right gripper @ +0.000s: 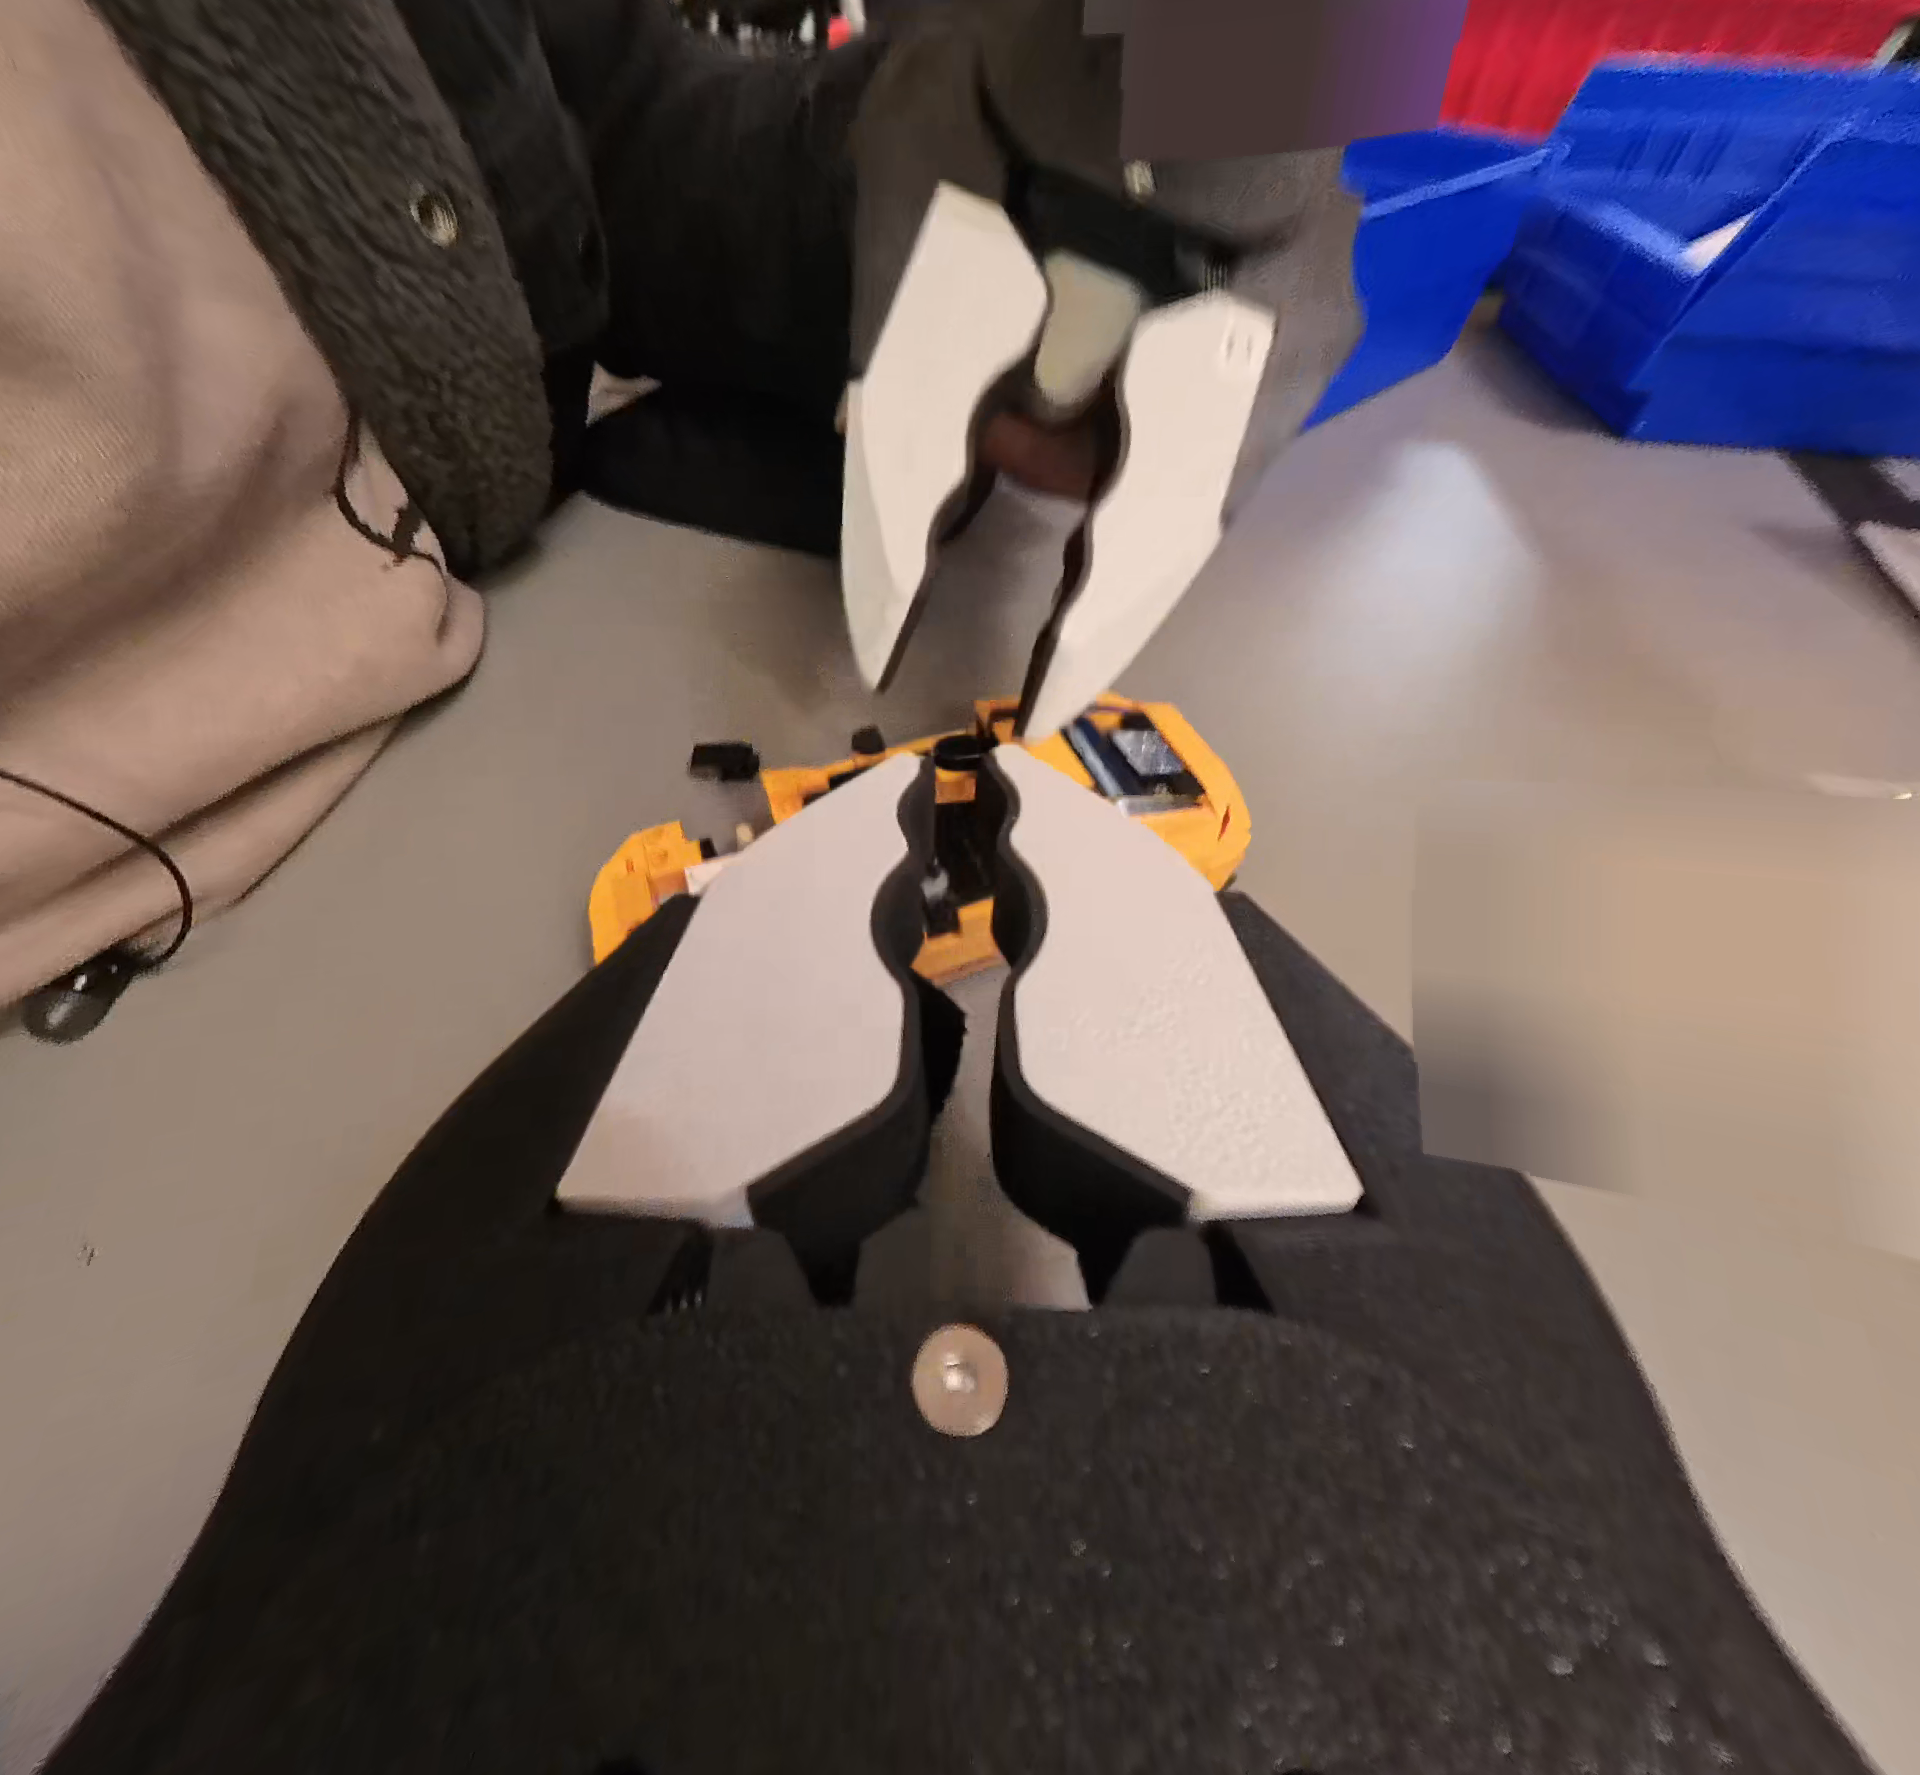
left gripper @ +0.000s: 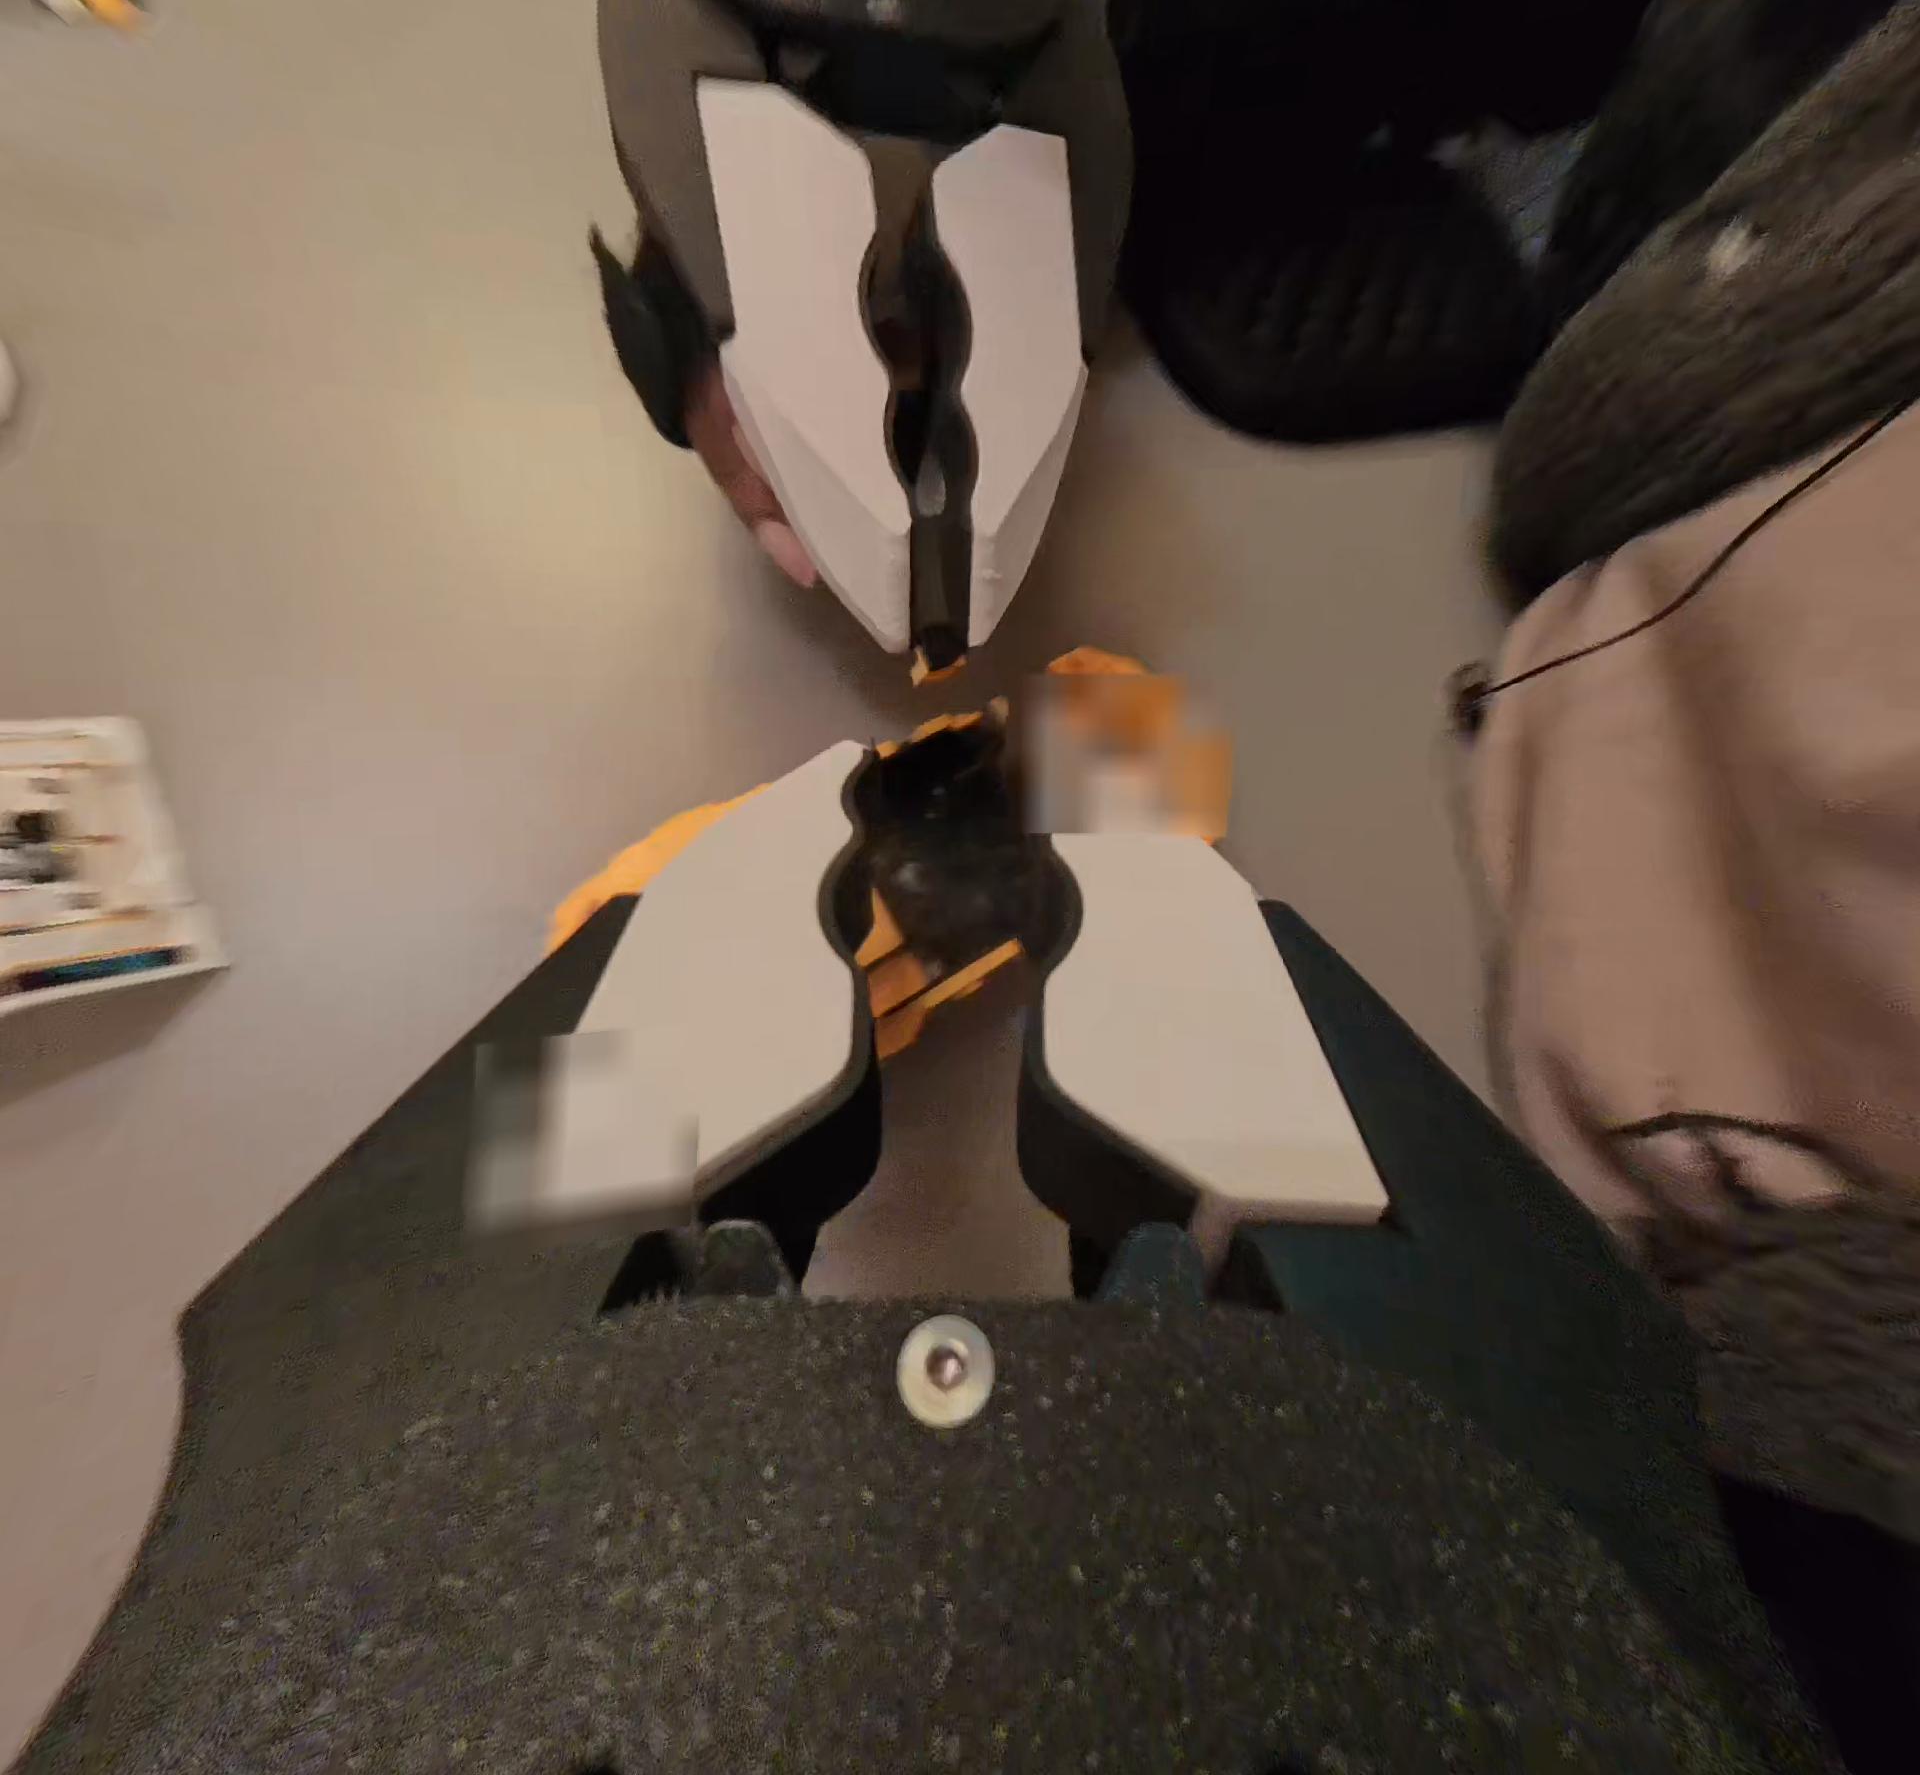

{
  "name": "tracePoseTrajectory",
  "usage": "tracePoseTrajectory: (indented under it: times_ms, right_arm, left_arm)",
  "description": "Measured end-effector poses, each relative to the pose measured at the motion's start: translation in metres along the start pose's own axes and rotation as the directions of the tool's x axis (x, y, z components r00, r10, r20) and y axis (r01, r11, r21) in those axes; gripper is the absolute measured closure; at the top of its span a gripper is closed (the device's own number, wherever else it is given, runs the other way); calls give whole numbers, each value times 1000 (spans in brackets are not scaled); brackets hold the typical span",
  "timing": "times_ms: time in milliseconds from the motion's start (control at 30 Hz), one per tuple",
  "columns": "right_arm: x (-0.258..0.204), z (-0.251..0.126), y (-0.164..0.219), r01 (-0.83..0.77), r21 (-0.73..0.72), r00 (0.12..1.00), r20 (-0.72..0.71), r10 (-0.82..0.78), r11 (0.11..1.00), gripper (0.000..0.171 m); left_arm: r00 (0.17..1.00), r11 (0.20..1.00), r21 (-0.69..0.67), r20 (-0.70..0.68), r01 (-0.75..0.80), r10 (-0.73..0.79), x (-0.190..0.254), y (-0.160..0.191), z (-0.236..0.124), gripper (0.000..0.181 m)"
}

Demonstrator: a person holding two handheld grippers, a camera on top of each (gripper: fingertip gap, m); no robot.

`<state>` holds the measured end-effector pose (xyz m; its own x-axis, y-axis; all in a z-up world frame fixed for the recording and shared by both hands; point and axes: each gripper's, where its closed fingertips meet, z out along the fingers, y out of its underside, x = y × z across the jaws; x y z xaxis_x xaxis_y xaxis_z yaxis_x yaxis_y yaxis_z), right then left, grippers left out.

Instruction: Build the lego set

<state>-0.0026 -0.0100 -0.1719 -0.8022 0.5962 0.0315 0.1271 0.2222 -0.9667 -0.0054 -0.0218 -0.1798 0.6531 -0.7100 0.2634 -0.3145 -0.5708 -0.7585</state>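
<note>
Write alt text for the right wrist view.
The right gripper pinches a small black piece over an orange lego car on a grey table. The left gripper points down at it, jaws apart.

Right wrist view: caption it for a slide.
Two grippers meet over an orange lego car on a grey table; blue bins behind.

Soft indoor light, motion blur, fisheye edges

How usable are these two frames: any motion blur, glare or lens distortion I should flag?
Left wrist view: heavy motion blur on the orange lego car and the booklet at left; fisheye bending toward the edges. Right wrist view: sharper on the car, though the left gripper is smeared; soft glare patch on the table; blue bins blurred.
</note>
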Motion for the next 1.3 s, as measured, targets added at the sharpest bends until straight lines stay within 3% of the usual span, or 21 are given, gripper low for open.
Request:
tracePoseTrajectory:
  times_ms: [67, 167, 300, 367, 467, 600, 733, 900, 967, 1100, 1300]
  right_arm:
    - [-2, -4, -12, 27, 34, 999, -28, -26, 999, 164]
    - [-7, -7, -18, 80, 7, 995, -52, -80, 997, 164]
    - [-8, -10, -5, 33, -89, 996, -76, -40, 995, 164]
    - [-9, -12, 9, -31, -159, 995, -98, 15, 987, 163]
    - [-17, -10, 27, -113, -238, 986, -143, 81, 965, 164]
    - [-33, -6, 31, -181, -265, 973, -185, 135, 947, 164]
    - [-41, -15, 26, -192, -245, 963, -234, 134, 950, 163]
    - [-47, -26, 26, -211, -226, 949, -281, 143, 951, 163]
    - [-49, -27, 28, -214, -223, 948, -284, 146, 951, 163]
    - [-47, -27, 30, -197, -222, 953, -270, 134, 955, 163]
    - [-49, -21, 17, -110, -104, 993, -49, 106, 988, 163]
  left_arm:
    - [981, 987, 44, -123, 154, -148, 5, -9, 4, 155]
    - [947, 963, 91, -227, 252, -227, 6, -18, 0, 156]
    - [994, 995, 13, 34, 103, -103, -35, 1, -25, 153]
    - [993, 991, -131, 117, 40, -24, -50, 22, -39, 134]
    - [996, 950, -306, 85, 64, -40, -56, 49, -44, 112]
    - [982, 897, -428, -87, 113, -166, -48, 63, -29, 98]
    - [975, 879, -474, -217, -54, -57, -48, 64, -15, 89]
    - [950, 884, -409, -295, -226, 106, -46, 60, 3, 85]
    - [946, 882, -391, -280, -265, 160, -46, 60, 7, 95]
    - [952, 899, -340, -226, -277, 208, -36, 59, 11, 96]
    - [959, 925, -252, -90, -283, 269, -8, 56, 20, 96]
